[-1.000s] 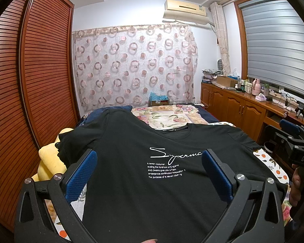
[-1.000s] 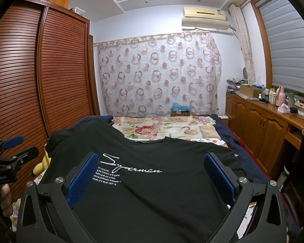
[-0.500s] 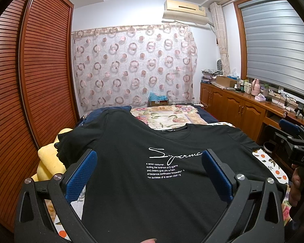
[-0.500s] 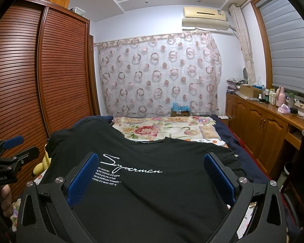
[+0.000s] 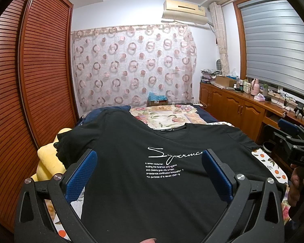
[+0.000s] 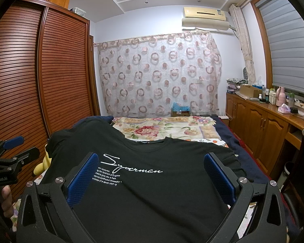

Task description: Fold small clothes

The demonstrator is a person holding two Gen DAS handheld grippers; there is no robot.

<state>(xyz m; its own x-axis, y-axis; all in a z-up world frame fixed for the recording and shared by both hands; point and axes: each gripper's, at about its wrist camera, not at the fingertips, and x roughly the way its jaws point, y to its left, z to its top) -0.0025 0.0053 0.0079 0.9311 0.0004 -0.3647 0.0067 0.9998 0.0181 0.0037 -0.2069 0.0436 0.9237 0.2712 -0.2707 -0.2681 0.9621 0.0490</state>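
No mvmt since prev | black tee (image 5: 152,192) "Superman" flat | L gripper (image 5: 150,170), R gripper (image 6: 152,172) open

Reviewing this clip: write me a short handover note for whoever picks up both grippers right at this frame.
Left gripper: open, holds nothing, poised over the lower part of the black T-shirt.
Right gripper: open, holds nothing, over the same shirt, to the right of the left one.
Shirt: spread front up on the bed, white print showing, collar at the far end. Its left sleeve drapes over a yellow plush toy.
Done: shirt laid out flat.
Left: every fold; no grasp taken yet.
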